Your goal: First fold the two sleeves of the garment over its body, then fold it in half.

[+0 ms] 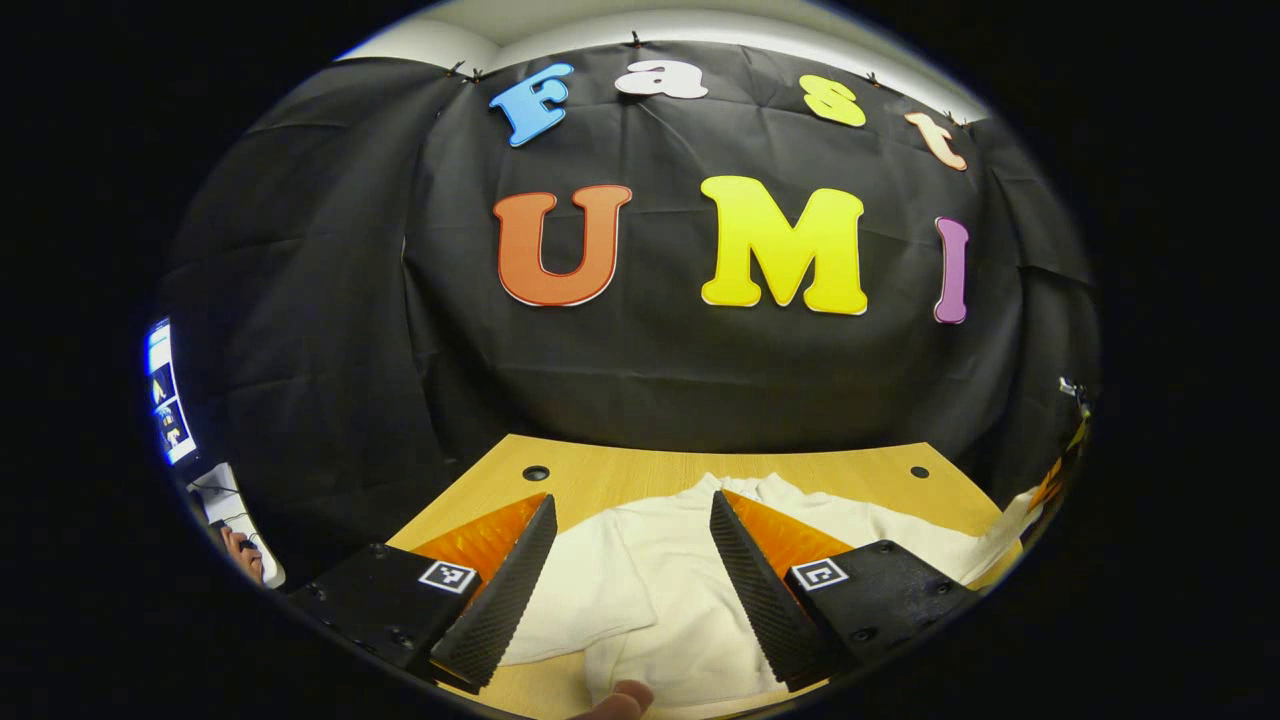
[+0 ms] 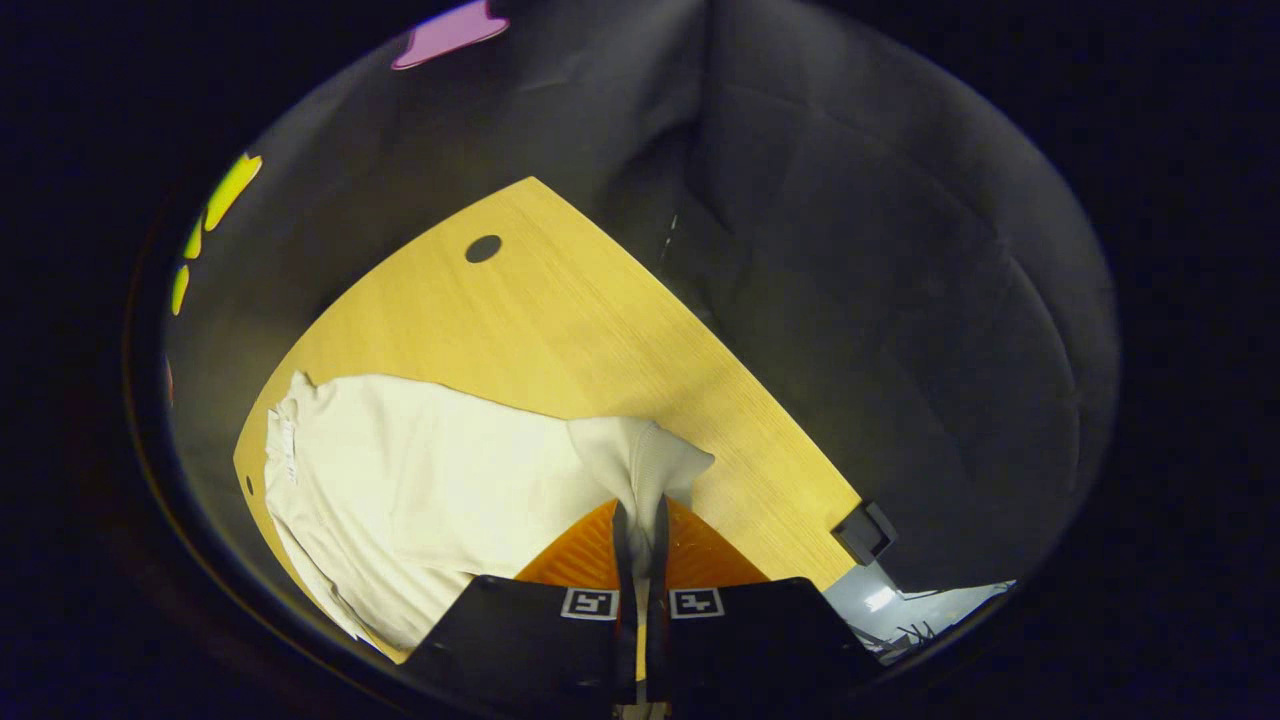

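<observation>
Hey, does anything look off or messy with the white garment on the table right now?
Nothing is damaged or spilled. The white garment lies rumpled on the wooden table, and one sleeve is pinched up in the right tongs, which fits folding.

A staged recording booth is presenting here: black cloth [image 1: 330, 330] is draping the walls behind a bare wooden table [image 2: 560, 320], and a lit monitor [image 1: 168, 392] is glowing at the side
</observation>
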A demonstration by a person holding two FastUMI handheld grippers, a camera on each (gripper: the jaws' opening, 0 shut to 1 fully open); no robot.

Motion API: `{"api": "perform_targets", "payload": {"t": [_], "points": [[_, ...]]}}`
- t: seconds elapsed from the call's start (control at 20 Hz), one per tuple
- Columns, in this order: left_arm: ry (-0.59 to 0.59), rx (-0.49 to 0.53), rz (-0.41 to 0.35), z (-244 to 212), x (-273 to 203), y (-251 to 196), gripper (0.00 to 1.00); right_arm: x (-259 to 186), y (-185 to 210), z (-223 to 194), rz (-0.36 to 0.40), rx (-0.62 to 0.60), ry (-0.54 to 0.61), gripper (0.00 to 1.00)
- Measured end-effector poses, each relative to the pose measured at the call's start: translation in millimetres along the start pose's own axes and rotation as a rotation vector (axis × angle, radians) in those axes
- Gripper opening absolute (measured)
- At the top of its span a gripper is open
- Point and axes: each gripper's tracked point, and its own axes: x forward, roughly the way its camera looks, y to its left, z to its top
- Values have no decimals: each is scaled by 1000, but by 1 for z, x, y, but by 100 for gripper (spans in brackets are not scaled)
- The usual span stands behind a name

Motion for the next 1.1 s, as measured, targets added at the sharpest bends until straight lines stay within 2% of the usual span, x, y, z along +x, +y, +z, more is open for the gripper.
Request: {"api": "perform_targets", "payload": {"t": [0.2,0.5,0.8,1.1], "points": [[-13,9,-4,-2,0,20,98,-30,78,17,26,-124,-50,4],[-18,-21,-7,-8,-4,43,98,-55,203,-1,118,-275,-64,4],[-34,-24,-3,-7,-10,61,98,-72,331,-41,229,-432,-59,4],[-9,-41,1,-21,-10,83,98,-72,450,-105,322,-582,-19,2]]}}
